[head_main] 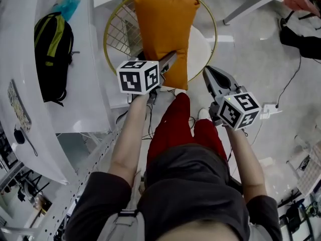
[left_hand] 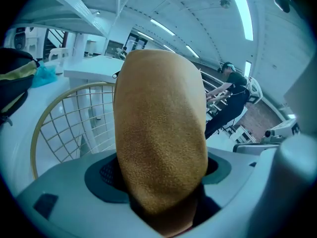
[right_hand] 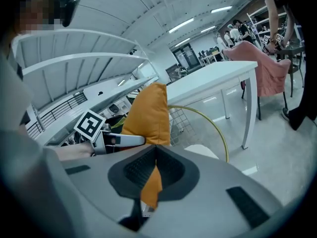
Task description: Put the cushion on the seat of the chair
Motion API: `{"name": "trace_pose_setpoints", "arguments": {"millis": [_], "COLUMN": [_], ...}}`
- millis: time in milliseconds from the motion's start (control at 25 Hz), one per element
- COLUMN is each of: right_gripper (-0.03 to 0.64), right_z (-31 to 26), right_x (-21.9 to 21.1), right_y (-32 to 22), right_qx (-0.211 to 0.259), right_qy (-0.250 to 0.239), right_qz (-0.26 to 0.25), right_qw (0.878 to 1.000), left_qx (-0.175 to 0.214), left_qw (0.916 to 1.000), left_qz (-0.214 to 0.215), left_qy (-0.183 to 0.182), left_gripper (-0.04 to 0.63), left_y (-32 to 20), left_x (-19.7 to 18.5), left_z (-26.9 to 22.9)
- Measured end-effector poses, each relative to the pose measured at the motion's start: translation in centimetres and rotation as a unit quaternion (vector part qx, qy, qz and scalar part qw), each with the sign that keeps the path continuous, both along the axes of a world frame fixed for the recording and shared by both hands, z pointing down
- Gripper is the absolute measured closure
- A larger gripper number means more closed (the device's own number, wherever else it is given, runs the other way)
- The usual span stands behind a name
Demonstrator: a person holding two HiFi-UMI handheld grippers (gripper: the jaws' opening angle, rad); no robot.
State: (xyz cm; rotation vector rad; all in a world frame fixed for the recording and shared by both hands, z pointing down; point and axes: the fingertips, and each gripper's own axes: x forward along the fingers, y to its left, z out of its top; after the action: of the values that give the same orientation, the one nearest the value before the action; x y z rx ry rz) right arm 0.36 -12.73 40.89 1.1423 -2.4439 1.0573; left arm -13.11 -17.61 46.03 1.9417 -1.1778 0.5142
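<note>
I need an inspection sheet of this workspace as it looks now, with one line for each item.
Surface: white chair seat, bare where it shows.
Job's things: orange cushion held upright over the seat, near the chair's gold wire back.
Clutter: black-and-yellow backpack on the white table.
Grippers: left hand-held gripper clamps the cushion's lower end; right hand-held gripper pinches a thin orange corner of it.
Cables: black cable on the floor.
Surroundings: person standing in the background.
</note>
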Motion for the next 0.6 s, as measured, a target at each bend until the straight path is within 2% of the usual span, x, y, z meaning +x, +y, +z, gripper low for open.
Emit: {"name": "trace_pose_setpoints", "arguments": {"millis": [240,600], "right_gripper": [0.598,0.598], "right_z": [3.0,6.7], "right_x": [-1.0,-1.7], "right_y": [-0.2,-1.4], "right_qx": [-0.031,-0.058], "right_qy": [0.004,0.009], "right_qz": [0.006,0.011], "right_qw": [0.999,0.998], "left_qx": [-0.031,-0.053], "left_qw": [0.9990,0.9953], "left_qz": [0.028,0.065], "left_qy": [-0.019,-0.049], "left_gripper": [0.202,0.202], "left_y": [-0.9,-2.2], "left_x": [-0.2,0.0], "left_z": [3.7,7.9]}}
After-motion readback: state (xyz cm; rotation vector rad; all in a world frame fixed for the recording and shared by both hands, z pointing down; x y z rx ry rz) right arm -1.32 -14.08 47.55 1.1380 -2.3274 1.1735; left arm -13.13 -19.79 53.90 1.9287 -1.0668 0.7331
